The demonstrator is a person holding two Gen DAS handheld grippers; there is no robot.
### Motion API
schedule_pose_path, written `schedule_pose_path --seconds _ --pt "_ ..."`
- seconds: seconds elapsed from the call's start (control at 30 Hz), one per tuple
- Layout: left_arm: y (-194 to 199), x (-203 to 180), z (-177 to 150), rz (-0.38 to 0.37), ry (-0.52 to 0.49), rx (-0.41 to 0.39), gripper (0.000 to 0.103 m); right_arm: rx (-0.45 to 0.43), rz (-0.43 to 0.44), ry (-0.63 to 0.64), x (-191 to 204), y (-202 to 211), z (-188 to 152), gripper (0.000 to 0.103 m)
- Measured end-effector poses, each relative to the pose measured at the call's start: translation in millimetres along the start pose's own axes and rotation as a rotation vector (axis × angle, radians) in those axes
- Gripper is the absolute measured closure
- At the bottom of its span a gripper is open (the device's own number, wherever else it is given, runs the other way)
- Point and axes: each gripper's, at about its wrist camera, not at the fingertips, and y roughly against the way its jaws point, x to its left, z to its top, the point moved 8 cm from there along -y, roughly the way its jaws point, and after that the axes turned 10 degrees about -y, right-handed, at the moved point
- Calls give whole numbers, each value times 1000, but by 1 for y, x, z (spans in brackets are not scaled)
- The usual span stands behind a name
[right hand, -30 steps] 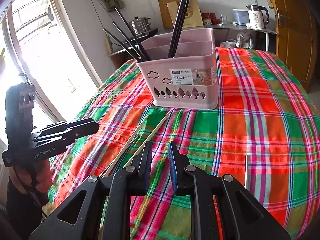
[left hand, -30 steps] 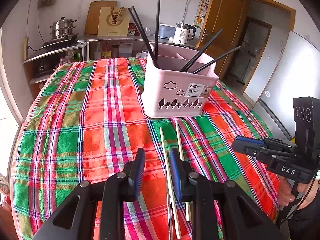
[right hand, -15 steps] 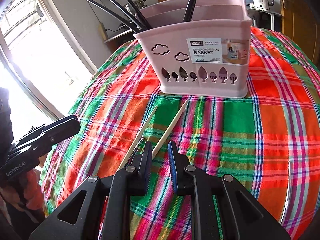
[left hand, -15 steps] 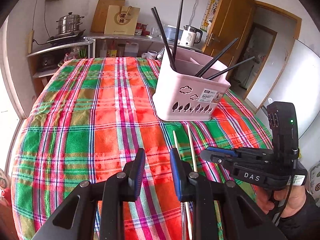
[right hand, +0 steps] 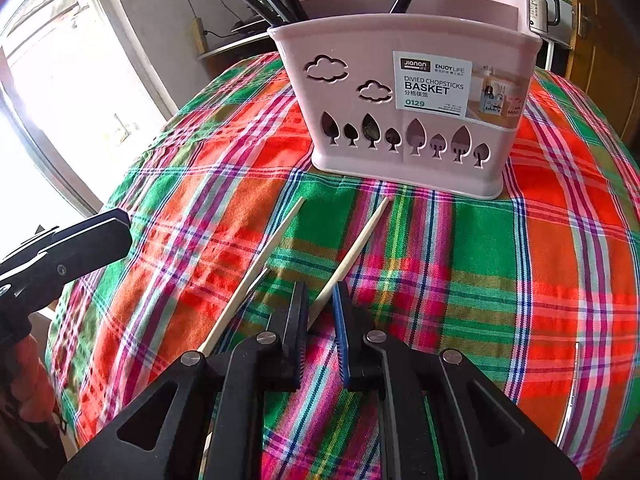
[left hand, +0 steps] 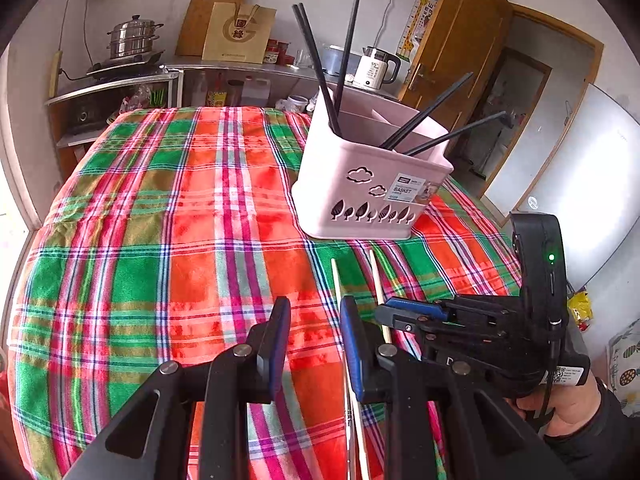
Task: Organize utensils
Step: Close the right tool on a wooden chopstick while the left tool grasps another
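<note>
Right gripper (right hand: 319, 320): jaws spread around the right pale chopstick (right hand: 352, 252), not yet pinching.
Left gripper (left hand: 314, 344): spread, empty.
Basket (right hand: 404, 128): pink, held black chopsticks (left hand: 320, 68).

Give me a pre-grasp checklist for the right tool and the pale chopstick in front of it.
1. Right tool open: ok.
2. Right-hand chopstick runs into the gap between its fingers: ok.
3. Other chopstick outside the gap, left of it: ok.
4. Fingers down at cloth level: cannot tell.
5. Left tool clear of the right one: not ok, they sit close together.
6. Basket upright, with black chopsticks in it: ok.
</note>
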Motion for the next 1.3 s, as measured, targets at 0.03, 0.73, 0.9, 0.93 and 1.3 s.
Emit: schedule_pose_path --seconds 0.03,0.73,0.9,0.93,1.3 --pt "-4 -4 0 -17 4 9 78 2 -4 7 -2 1 -1 92" --pt "-101 -35 5 23 -86 189 78 -2 -49 -7 -75 36 -12 94" --pt "-106 -39 7 75 -138 222 81 12 -80 5 -74 32 -5 93" --pt "-106 -40 7 87 -147 226 84 16 -87 13 -73 30 -3 93" --pt "-105 -32 9 102 -138 224 98 62 -112 47 -68 15 14 93"
